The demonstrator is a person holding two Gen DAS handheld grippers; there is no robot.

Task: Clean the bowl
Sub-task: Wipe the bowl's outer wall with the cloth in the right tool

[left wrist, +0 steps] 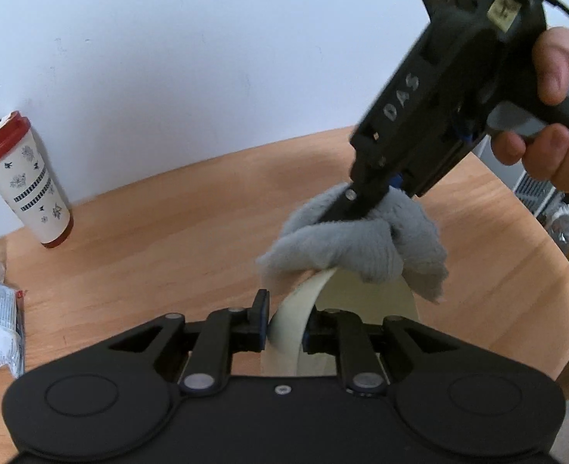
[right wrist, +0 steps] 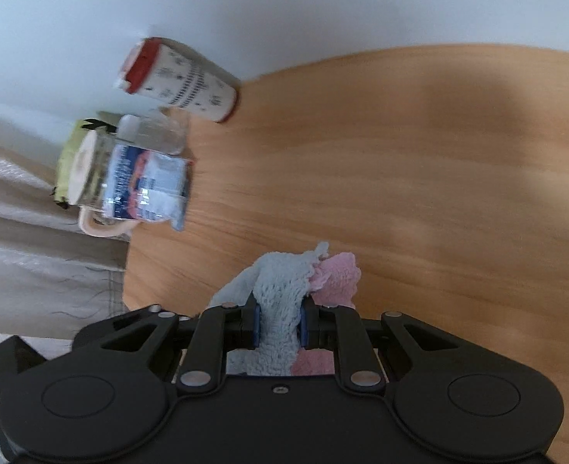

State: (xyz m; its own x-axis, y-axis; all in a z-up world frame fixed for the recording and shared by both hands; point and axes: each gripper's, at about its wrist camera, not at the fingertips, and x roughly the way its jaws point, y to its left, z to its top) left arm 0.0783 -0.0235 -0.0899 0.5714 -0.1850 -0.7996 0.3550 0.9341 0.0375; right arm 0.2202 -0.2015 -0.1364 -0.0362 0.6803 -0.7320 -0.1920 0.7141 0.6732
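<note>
A light wooden worktop (left wrist: 168,232) with a rounded edge stands against a plain white wall (left wrist: 168,58), evenly lit.

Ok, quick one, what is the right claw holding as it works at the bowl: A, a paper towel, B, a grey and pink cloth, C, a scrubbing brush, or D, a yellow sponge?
B: the right claw is shut on a fluffy grey and pink cloth, and the left wrist view shows that cloth pressed against the rim of the cream bowl, which the left claw grips.
</note>
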